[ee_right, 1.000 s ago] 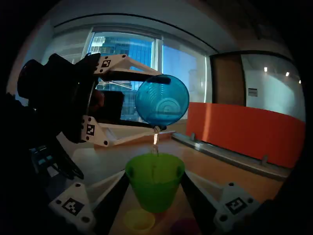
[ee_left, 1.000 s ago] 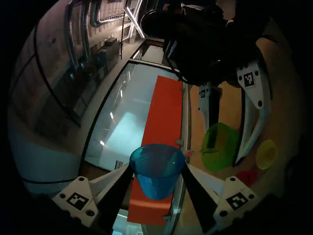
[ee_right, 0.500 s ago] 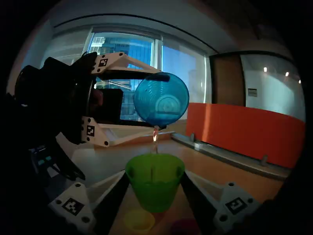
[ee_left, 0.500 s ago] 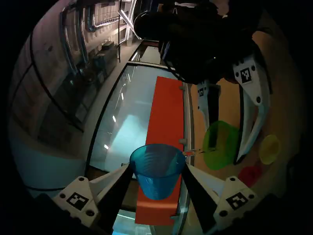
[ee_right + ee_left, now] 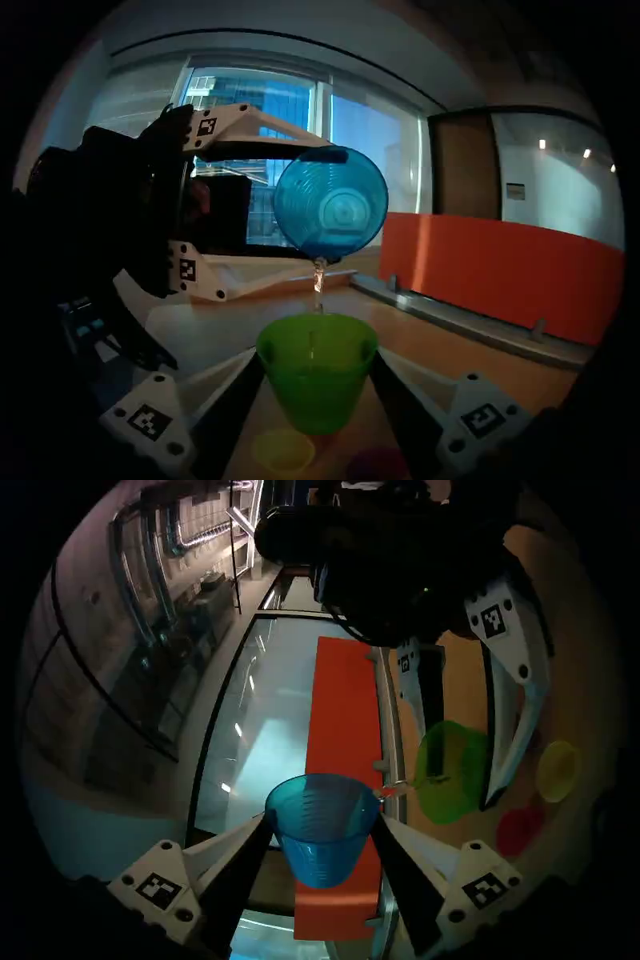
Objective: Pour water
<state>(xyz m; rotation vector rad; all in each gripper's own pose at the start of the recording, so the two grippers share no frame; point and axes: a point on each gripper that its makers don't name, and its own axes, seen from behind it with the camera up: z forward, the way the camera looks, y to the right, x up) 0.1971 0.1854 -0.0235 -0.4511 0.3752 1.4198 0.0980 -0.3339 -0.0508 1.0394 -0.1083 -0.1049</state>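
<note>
My left gripper [image 5: 322,844] is shut on a translucent blue cup [image 5: 322,826], tipped on its side. In the right gripper view that blue cup [image 5: 330,203] faces me with its mouth, held between the left gripper's white fingers [image 5: 240,128]. A thin stream of water [image 5: 318,282] falls from its lower rim into a green cup [image 5: 317,368]. My right gripper [image 5: 317,384] is shut on the green cup, holding it upright just below. In the left gripper view the green cup [image 5: 450,771] sits between the right gripper's white fingers [image 5: 512,712].
A wooden table [image 5: 448,344] lies under both cups. On it rest a yellow cup [image 5: 558,770] and a red cup [image 5: 518,830]; the yellow cup [image 5: 282,450] also lies below the green one. An orange panel [image 5: 512,264] and large windows [image 5: 264,120] stand behind.
The blue cup has tipped a little further, its mouth turning more toward the right gripper. Water keeps streaming into the green cup, which has stayed in place.
</note>
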